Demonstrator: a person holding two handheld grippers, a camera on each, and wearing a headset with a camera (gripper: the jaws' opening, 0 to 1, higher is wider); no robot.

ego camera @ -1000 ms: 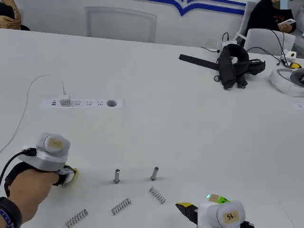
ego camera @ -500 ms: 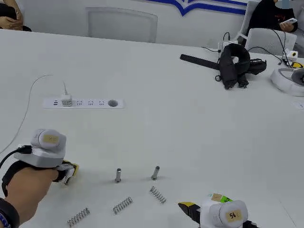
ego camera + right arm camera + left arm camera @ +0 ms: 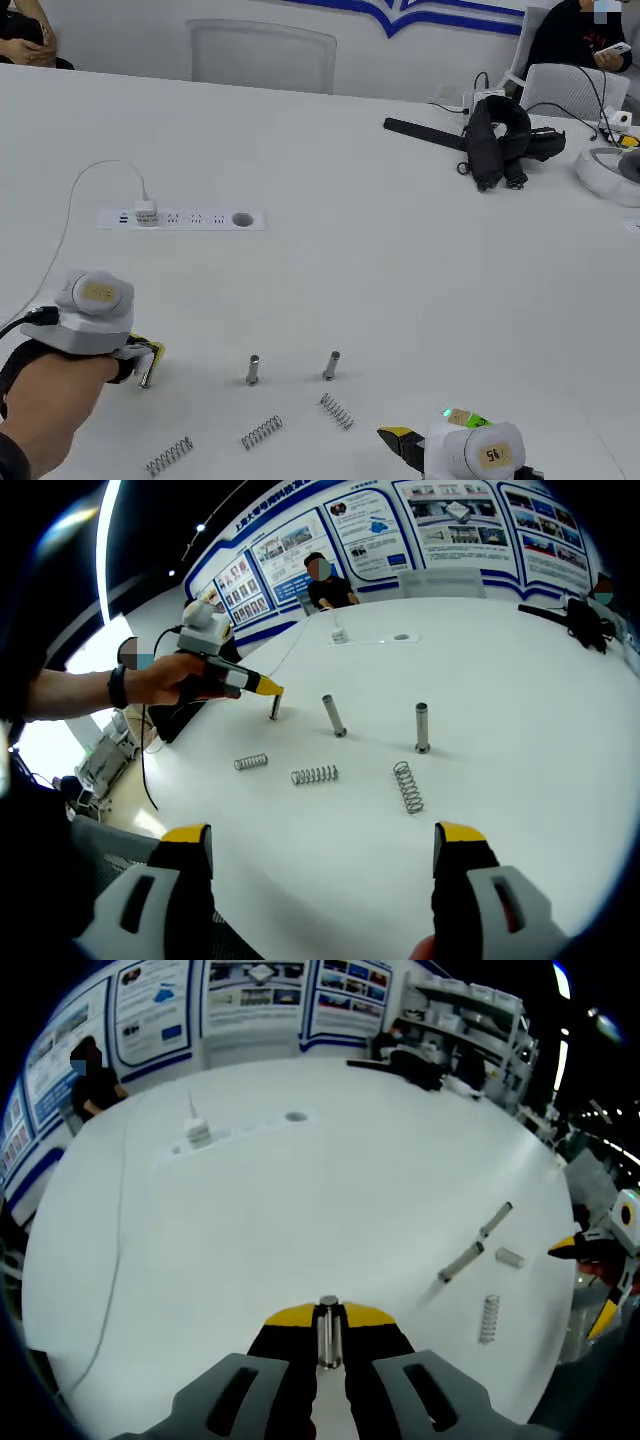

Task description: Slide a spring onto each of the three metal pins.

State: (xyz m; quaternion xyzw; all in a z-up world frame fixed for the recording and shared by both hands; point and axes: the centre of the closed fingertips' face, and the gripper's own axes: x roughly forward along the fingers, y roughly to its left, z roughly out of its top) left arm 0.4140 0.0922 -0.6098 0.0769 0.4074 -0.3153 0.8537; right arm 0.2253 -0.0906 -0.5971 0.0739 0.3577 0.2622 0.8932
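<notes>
My left gripper [image 3: 143,361] [image 3: 327,1335] is shut on a short metal pin [image 3: 327,1328] [image 3: 147,373], held nearly upright with its lower end at or just above the white table [image 3: 400,280]. To its right two more pins [image 3: 253,369] [image 3: 332,364] stand upright. Three springs [image 3: 168,456] [image 3: 262,432] [image 3: 336,411] lie loose in front of them. In the right gripper view the pins [image 3: 333,715] [image 3: 421,727] and springs [image 3: 251,762] [image 3: 315,775] [image 3: 407,785] lie ahead of my right gripper [image 3: 320,835]. It stands open with nothing between its jaws, near the table's front edge [image 3: 400,441].
A white power strip [image 3: 182,218] with a plugged-in charger and cable lies farther back on the left. A black headset with straps [image 3: 495,135] and a white device [image 3: 608,170] sit at the far right. Chairs and seated people line the far side.
The head view has drifted slightly. My left gripper still holds the pin at the same spot left of the two standing pins. The right gripper has not moved.
</notes>
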